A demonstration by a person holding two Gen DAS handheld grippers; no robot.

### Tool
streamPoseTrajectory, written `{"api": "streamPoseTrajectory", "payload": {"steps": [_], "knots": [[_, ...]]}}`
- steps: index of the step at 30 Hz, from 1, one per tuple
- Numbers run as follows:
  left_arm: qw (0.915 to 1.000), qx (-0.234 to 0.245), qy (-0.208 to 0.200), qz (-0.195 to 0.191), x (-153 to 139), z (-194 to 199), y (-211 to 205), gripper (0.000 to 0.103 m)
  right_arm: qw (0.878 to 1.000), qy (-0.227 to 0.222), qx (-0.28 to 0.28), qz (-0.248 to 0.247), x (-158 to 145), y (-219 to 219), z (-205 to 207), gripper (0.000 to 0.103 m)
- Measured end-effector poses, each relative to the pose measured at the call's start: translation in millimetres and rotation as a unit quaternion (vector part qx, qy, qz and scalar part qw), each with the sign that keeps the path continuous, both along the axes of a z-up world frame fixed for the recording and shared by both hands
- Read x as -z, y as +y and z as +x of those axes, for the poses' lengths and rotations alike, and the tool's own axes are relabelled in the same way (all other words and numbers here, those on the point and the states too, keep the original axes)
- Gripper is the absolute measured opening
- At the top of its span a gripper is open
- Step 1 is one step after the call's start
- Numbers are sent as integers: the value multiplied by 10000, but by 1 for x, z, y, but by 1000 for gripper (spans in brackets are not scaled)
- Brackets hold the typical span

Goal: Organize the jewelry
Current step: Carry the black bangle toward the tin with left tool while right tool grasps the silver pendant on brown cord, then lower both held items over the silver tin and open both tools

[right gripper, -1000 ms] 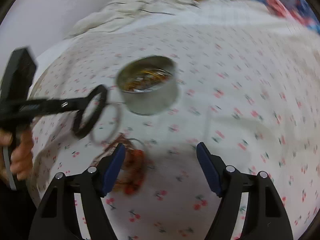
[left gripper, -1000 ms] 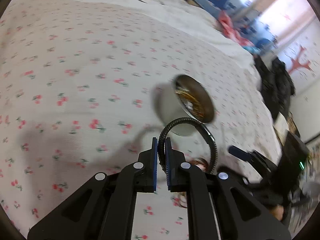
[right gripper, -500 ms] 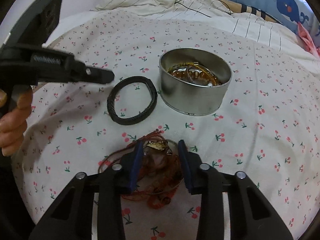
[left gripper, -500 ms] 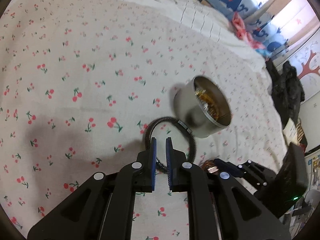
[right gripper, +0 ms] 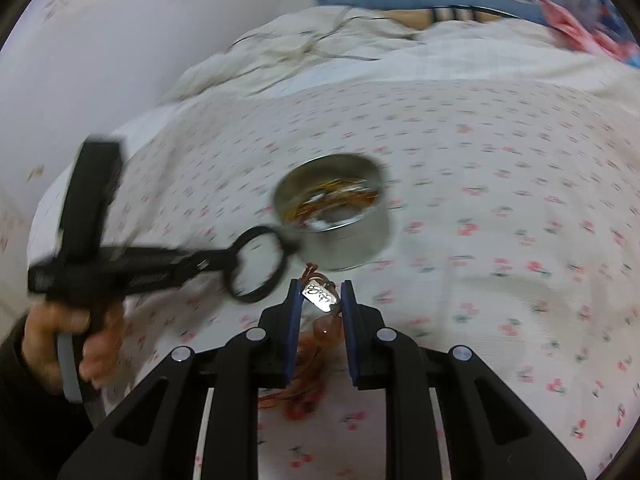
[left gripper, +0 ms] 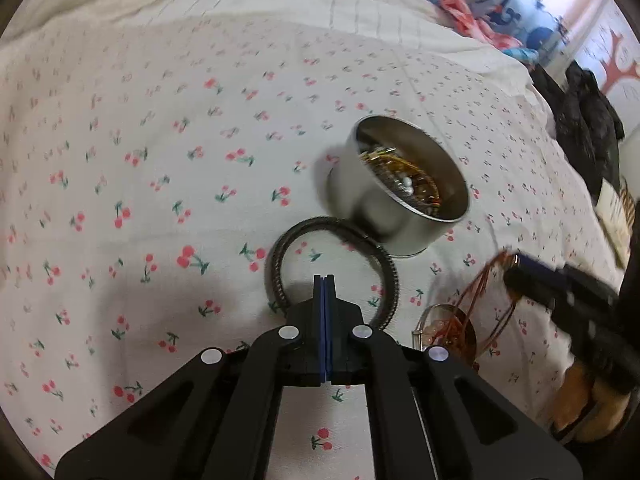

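Right wrist view: right tongs (right gripper: 320, 300) pinch the limp, tangle-prone red cord necklace (right gripper: 320, 298) by its tag — left tongs (left gripper: 324, 280) clenched on the springy black bangle (left gripper: 390, 280).

obstacle: tin (left gripper: 400, 196) just beyond black bracelet (left gripper: 390, 276) | free: bedsheet (left gripper: 140, 200) on the left side

Silver tag (right gripper: 320, 295) beside the round tin (right gripper: 344, 220) carries engraved marks; not legible. No other text readable.
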State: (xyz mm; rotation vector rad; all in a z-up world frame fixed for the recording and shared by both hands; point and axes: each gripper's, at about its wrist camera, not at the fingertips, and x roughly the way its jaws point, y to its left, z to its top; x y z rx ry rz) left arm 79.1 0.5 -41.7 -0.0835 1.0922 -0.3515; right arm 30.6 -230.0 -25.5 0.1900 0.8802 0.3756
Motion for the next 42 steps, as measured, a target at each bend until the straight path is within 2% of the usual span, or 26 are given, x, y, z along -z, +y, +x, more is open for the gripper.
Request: {"api": "streamPoseTrajectory", "payload": {"steps": [4,5,6,7,10,11,12,14,16,17,18,19,20,21,22,25,28,31,34,42], "knots": [[9999,-96,-62,-61,-5,1,6,0,9974,433,552,-159,13,-22,10,22],[9998,-154,-47,-115,-5,3,9,0,9965,525,635,-153,16,-25,11,25],[9996,-233,-32,-131,-5,4,13,0,9957,602,688,-132,18,-27,12,48],[9995,-293,-25,-133,-5,6,16,0,9954,629,715,-102,18,-28,11,66],[9987,-460,26,-197,-2,11,24,5,9964,527,619,-239,15,-22,8,70],[9985,-529,36,-146,0,13,26,16,9964,502,586,-353,16,-18,7,71],[9982,-588,57,-107,4,14,27,32,9960,487,576,-476,17,-15,7,72],[9974,-695,118,-122,11,17,28,48,9953,582,457,-626,23,-8,6,72],[9975,-681,174,-53,18,20,22,53,9943,677,379,-738,28,-3,7,72],[9979,-627,139,98,21,19,17,53,9937,691,350,-806,30,-2,5,72],[9980,-545,80,293,22,17,11,53,9928,712,314,-905,31,0,4,72],[9982,-423,42,417,22,15,5,46,9924,698,311,-960,31,1,3,65],[9987,-336,55,383,22,13,2,20,9922,709,303,-981,32,1,3,55],[9991,-253,84,324,20,13,1,7,9922,728,300,-968,31,0,3,35],[9995,-180,84,258,19,12,0,7,9927,743,267,-915,30,-1,3,17],[9998,-55,28,187,14,8,-4,7,9946,647,175,-787,26,0,2,17],[10000,-14,-80,-44,2,5,-3,7,9969,496,174,-593,17,0,0,17],[9997,-45,-197,-128,-8,2,1,6,9987,347,250,-283,6,-8,-1,17],[9996,-138,-207,-163,-11,1,7,7,9992,209,323,63,-4,-18,-3,17],[9993,-115,-308,-184,-14,-1,7,7,9985,20,398,368,-17,-23,-3,17]]}}
